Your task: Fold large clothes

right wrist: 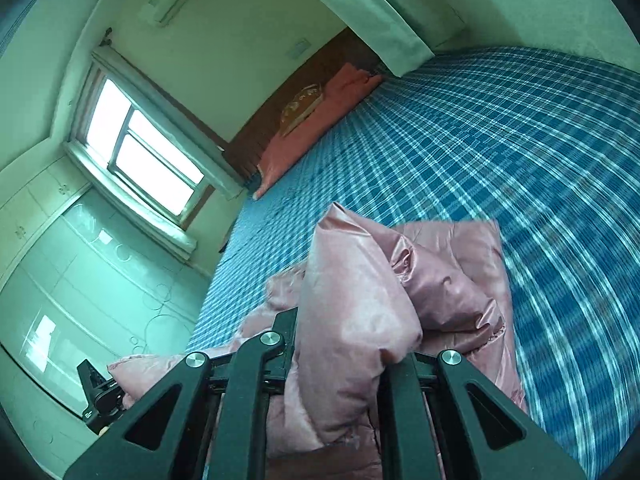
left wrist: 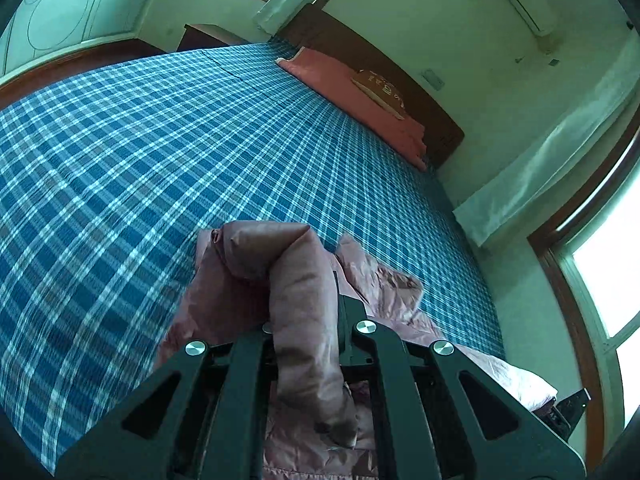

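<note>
A pink puffy jacket hangs lifted over a bed with a blue plaid sheet. My left gripper is shut on a thick fold of it, which bulges up between the black fingers. In the right wrist view the same jacket is bunched, and my right gripper is shut on another padded fold. The rest of the jacket trails down to the sheet between the two grippers. Each view catches the other gripper at its edge, the right one and the left one.
An orange-red folded quilt with a small patterned cushion lies against the dark wooden headboard. A window and a pale wardrobe stand beside the bed. Light curtains hang near the bed head.
</note>
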A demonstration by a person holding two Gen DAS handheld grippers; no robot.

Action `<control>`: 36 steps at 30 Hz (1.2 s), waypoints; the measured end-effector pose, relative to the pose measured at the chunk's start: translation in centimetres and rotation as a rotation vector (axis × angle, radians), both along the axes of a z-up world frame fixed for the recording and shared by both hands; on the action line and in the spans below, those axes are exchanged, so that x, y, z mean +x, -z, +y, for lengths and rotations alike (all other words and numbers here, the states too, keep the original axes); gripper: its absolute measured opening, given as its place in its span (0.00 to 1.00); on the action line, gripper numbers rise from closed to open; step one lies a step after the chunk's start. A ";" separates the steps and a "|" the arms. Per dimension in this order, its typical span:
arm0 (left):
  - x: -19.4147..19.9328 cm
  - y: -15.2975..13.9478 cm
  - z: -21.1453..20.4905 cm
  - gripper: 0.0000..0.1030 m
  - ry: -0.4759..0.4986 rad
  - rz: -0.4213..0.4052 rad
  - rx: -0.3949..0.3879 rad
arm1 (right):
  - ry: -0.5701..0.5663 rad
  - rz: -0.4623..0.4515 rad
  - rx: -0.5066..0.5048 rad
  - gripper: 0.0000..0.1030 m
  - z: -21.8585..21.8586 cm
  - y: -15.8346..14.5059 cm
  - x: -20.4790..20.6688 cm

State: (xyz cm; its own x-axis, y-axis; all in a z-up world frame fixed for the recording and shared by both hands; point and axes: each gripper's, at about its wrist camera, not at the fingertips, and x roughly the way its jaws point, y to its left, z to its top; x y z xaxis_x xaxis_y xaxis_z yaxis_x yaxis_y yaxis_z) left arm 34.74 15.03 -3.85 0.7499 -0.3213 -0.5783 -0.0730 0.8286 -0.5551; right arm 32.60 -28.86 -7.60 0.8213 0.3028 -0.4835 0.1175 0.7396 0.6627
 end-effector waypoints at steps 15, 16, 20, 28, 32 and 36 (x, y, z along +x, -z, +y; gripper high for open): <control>12.9 7.9 -3.0 0.20 -0.025 0.143 0.189 | 0.009 0.151 -0.029 0.39 -1.6 7.1 12.1; 13.2 7.8 -3.0 0.22 -0.021 0.148 0.182 | 0.009 0.143 -0.027 0.43 -1.7 6.8 12.0; 13.4 5.9 -2.8 0.58 -0.007 0.112 0.107 | 0.010 0.088 -0.024 0.60 -1.7 4.9 10.7; 10.4 2.2 -2.5 0.66 -0.003 -0.007 0.157 | 0.010 0.022 -0.111 0.66 -0.2 1.7 8.4; 9.1 2.8 -2.8 0.66 0.036 -0.004 0.232 | -0.053 0.081 -0.199 0.65 2.6 2.5 9.3; 9.4 5.0 -4.7 0.66 0.097 0.040 0.329 | -0.134 0.135 -0.322 0.65 6.2 3.9 11.8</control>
State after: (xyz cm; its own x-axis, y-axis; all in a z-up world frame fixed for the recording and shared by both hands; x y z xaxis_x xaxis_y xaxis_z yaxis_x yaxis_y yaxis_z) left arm 44.13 10.36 -8.80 0.6996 -0.1814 -0.6911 -0.0011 0.9670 -0.2548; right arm 44.43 -22.70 -11.51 0.7073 0.2178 -0.6726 0.0762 0.9223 0.3789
